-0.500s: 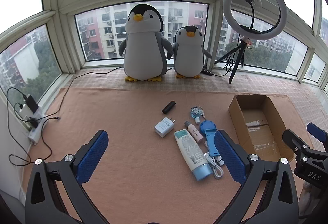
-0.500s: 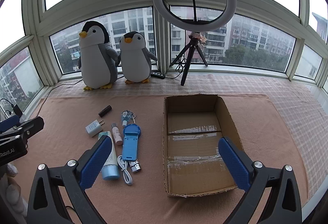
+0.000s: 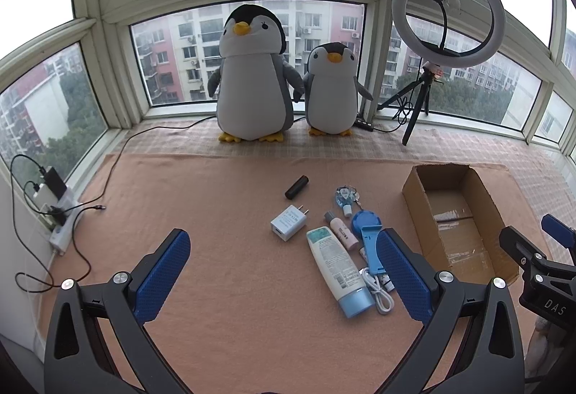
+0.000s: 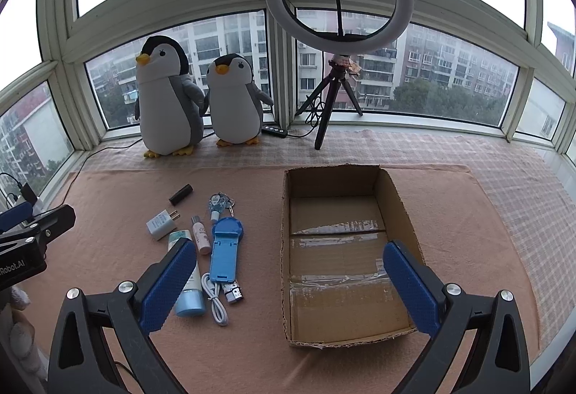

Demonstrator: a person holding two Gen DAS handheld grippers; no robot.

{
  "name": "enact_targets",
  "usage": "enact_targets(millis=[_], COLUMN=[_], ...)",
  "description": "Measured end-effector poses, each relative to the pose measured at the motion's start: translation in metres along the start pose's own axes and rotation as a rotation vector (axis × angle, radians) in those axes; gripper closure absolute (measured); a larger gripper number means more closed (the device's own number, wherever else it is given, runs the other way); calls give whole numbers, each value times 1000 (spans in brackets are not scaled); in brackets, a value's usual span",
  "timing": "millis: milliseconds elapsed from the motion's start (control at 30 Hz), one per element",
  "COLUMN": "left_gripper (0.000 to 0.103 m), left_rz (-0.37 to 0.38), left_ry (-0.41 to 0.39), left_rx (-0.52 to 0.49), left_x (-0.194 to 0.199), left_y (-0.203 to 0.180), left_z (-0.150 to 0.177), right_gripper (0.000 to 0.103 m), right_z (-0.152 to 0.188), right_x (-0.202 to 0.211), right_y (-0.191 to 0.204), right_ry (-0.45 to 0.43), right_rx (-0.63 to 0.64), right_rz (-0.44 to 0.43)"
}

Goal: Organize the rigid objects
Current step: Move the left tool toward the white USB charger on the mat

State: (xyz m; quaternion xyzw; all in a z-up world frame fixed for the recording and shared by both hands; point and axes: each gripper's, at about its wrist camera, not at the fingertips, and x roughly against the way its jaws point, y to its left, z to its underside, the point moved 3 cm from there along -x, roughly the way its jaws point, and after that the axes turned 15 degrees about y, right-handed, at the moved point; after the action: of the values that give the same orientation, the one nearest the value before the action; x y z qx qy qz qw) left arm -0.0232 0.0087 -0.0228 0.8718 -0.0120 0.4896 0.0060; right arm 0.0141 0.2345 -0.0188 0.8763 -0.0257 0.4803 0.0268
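Both claws, left claw [image 3: 284, 271] and right claw [image 4: 291, 282], hang spread and empty; small items including a lotion tube [image 3: 338, 266] lie left of the cardboard box [image 4: 403, 199].

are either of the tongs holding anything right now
Nothing is held. The left tongs and right tongs are both open and empty; the items lie on the cloth beside the cardboard box.
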Motion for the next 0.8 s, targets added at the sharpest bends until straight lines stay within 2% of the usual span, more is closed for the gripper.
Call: enact_targets(millis=[667, 800], left_gripper=[0, 0], left_rz=[2, 11], left_ry=[29, 15], left_rx=[-10, 3], left_x=[-16, -17], left_y=[-11, -10], left_z=[-3, -4], right_gripper=[1, 1], right_z=[-5, -5], right_x=[-15, -18], right_y=[-25, -31], right_ry=[26, 27], right_rx=[-34, -38], right_rz=[5, 6])
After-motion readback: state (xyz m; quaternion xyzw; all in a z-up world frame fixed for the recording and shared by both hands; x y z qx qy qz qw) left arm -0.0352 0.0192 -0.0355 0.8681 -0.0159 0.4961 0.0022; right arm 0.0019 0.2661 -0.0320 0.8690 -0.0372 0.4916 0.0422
